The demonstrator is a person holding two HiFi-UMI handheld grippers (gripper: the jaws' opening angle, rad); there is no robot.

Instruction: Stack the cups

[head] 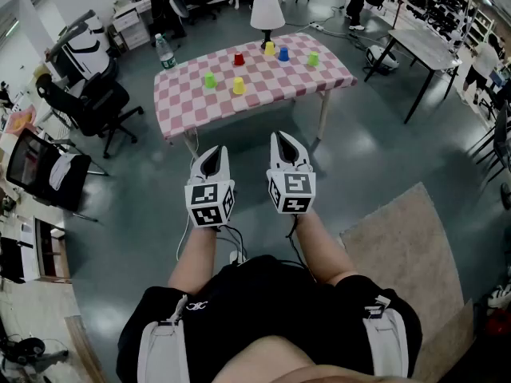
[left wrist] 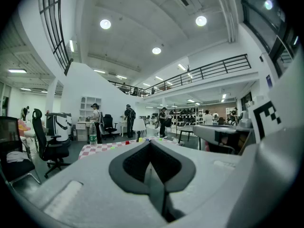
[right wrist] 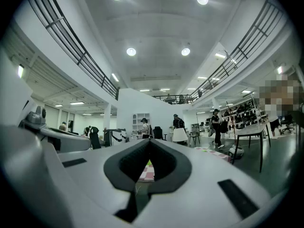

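Observation:
Several small cups stand apart on a pink-checked table [head: 263, 94] far ahead: a green cup [head: 209, 80], a yellow cup [head: 238, 85], a red cup [head: 238, 58], then a yellow, a blue [head: 283, 53] and a green one [head: 313, 57]. My left gripper [head: 211, 152] and right gripper [head: 285, 138] are held side by side over the floor, well short of the table. Both are shut and hold nothing. In the left gripper view the gripper [left wrist: 150, 144] points level at the distant table [left wrist: 95, 150]. The right gripper [right wrist: 149, 144] shows checked cloth [right wrist: 146, 174] through the gap behind its tips.
A white lamp [head: 267, 14] and a water bottle [head: 164, 53] stand on the checked table. Black office chairs [head: 96, 102] are at the left, a dark table [head: 423, 46] at the right, and a beige rug [head: 399, 246] lies by my right side. People stand at the back of the room.

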